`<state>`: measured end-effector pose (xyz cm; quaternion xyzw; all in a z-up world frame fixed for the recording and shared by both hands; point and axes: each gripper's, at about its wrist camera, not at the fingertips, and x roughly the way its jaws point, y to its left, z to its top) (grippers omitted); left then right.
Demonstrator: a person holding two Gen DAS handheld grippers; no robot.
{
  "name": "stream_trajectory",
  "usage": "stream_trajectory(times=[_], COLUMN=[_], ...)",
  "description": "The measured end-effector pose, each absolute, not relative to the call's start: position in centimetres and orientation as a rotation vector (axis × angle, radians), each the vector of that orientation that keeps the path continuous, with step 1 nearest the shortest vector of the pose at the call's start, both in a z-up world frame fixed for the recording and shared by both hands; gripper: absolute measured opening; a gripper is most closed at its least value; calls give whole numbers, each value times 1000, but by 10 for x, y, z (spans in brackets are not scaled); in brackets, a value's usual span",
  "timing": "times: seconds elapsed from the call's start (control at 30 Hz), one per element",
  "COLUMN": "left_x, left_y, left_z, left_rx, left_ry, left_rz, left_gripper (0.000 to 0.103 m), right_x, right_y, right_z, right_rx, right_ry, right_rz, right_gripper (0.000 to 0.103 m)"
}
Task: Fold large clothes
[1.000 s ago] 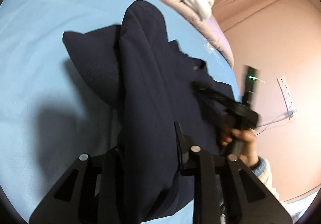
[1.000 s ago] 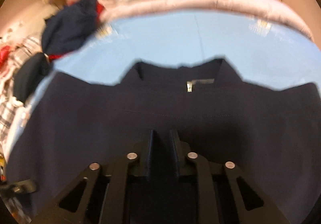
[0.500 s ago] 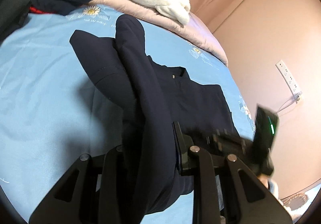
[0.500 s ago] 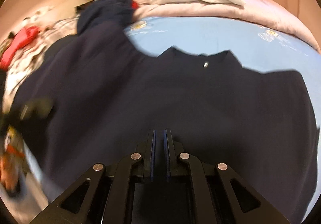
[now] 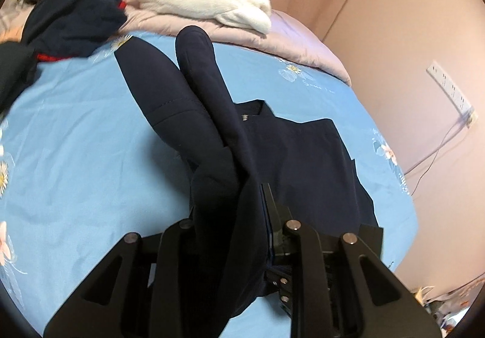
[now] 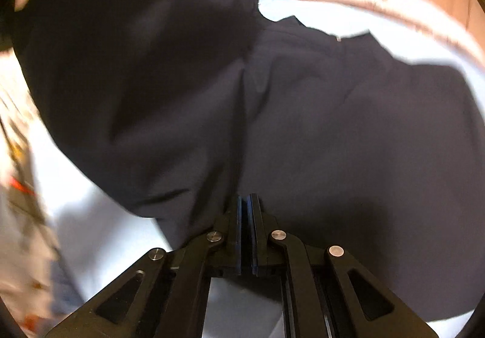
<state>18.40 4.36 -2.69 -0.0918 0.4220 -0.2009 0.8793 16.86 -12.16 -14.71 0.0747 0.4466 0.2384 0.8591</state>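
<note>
A large navy garment [image 5: 303, 162] lies on the light blue bedsheet [image 5: 75, 141], collar toward the pillows. My left gripper [image 5: 233, 204] is shut on a thick fold of the garment's left side and holds it raised, so a sleeve [image 5: 197, 65] stands up. My right gripper [image 6: 245, 210] is shut on the garment's [image 6: 348, 132] near hem, the jaws pressed together on the cloth. A raised flap of navy cloth [image 6: 130, 65] fills the left of the right wrist view.
A white pillow [image 5: 206, 1] lies on a pink quilt [image 5: 303, 44] at the bed's head. A pile of dark clothes [image 5: 72, 22] sits at the far left. A pink wall with a socket strip [image 5: 451, 89] borders the bed's right side.
My left gripper has lifted its fold higher and tilted toward the head of the bed. My right gripper closed on the hem. The raised flap has swung across the right wrist view.
</note>
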Motion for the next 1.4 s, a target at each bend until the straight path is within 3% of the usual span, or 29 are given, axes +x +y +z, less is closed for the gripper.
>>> stream_trajectory(times=[0.33,0.4,0.47,0.53,0.6,0.7,0.73,0.77,0.83,0.9,0.97,1.13,1.4], left_x=[192,194,199,205,211,212,209,206,194,184,178,174,151], left_y=[-53,-73,-91,-104,-116,-123,-124,-122,-112,-95,-70,-28,-63], left_z=[-29,-35,-45,-57,-68,-66,-61,-53,-30,-14,-4,-31,-103], left_rx=[-74,-46,-47,-82,-140,-204,-221,-235,-233,-227,-233,-132,50], left_ry=[906,913,939,994,1052,1085,1084,1075,1004,942,888,906,1010], left_rz=[-459,-468,-489,-536,-597,-687,-720,-761,-809,-801,-756,-554,-571], left_gripper=[23,23,27,30,43,44,45,45,47,61,65,63,65], right_x=[155,155,154,154,149,140,137,135,133,131,131,157,202], right_y=[-239,-260,-279,-293,-308,-325,-329,-334,-340,-341,-334,-321,-315], right_z=[-138,-145,-153,-160,-165,-170,-171,-172,-176,-176,-172,-159,-165], right_rx=[556,639,715,776,847,935,953,979,1041,1084,1104,1093,969], right_ry=[790,780,770,756,739,712,703,694,676,657,639,662,809], right_rz=[400,373,343,325,322,328,328,336,364,391,417,491,467], right_gripper=[8,13,25,25,30,38,45,50,52,58,69,75,75])
